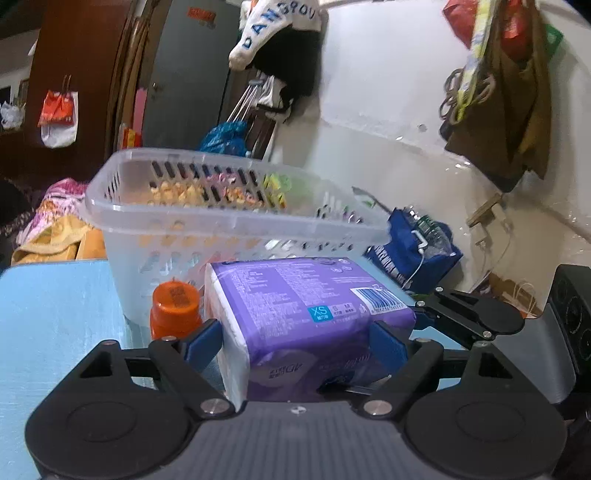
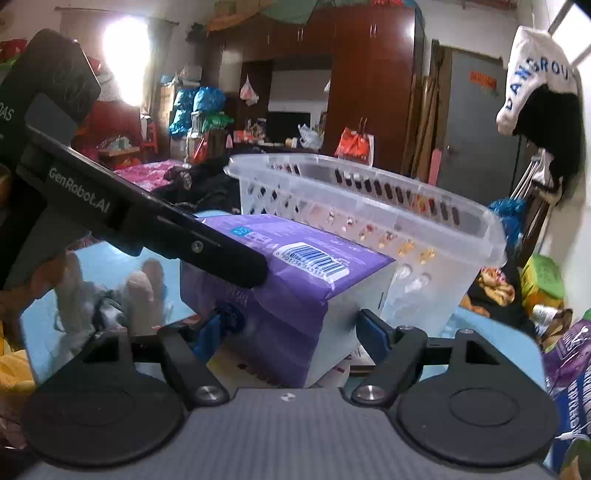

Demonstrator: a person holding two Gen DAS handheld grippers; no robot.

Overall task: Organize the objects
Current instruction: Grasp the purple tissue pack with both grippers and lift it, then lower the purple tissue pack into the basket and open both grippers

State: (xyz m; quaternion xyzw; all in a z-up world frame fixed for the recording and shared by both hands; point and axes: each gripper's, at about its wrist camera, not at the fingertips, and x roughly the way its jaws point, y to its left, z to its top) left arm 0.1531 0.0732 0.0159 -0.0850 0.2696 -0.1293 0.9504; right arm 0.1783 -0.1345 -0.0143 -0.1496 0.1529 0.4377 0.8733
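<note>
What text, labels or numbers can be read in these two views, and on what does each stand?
"XS", then "S" and "M": size strip on the purple pack.
"GenRobot.AI": side of the left gripper, seen from the right wrist.
"DANGROU", partly cut off: white hanging cloth.
Barcode digits on the pack: too blurred to read surely.
Fine print on the pack, the code on the orange bottle cap, and the orange door sign: unreadable.

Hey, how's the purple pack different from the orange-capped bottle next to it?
The purple pack is a soft, boxy block with a barcode on top; the orange-capped bottle is small and round. The pack sits clamped between the blue fingers of the left claw, with the right claw around its other end; the bottle stands free, outside the fingers. Both sit near the clear basket on the blue table.
</note>
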